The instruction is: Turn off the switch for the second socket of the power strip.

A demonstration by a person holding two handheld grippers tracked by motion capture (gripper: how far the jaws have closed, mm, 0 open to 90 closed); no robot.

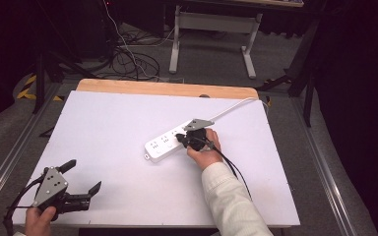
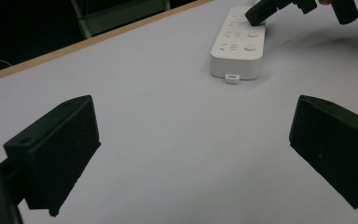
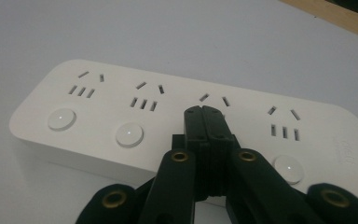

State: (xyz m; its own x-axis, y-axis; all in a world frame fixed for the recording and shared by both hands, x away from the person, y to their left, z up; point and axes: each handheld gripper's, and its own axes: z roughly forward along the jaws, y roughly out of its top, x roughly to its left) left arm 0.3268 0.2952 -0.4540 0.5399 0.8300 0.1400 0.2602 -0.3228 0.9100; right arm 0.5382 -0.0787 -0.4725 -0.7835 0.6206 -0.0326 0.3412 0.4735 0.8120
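A white power strip (image 1: 170,142) lies near the middle of the white table (image 1: 103,128), its long axis running diagonally from near-left to far-right, its cord leading off toward the far right edge. The right gripper (image 1: 183,139), jaws pressed together and empty, rests its tips on the strip's top at the third socket. The left gripper (image 1: 84,177) hovers wide apart near the front-left corner, well clear of the strip
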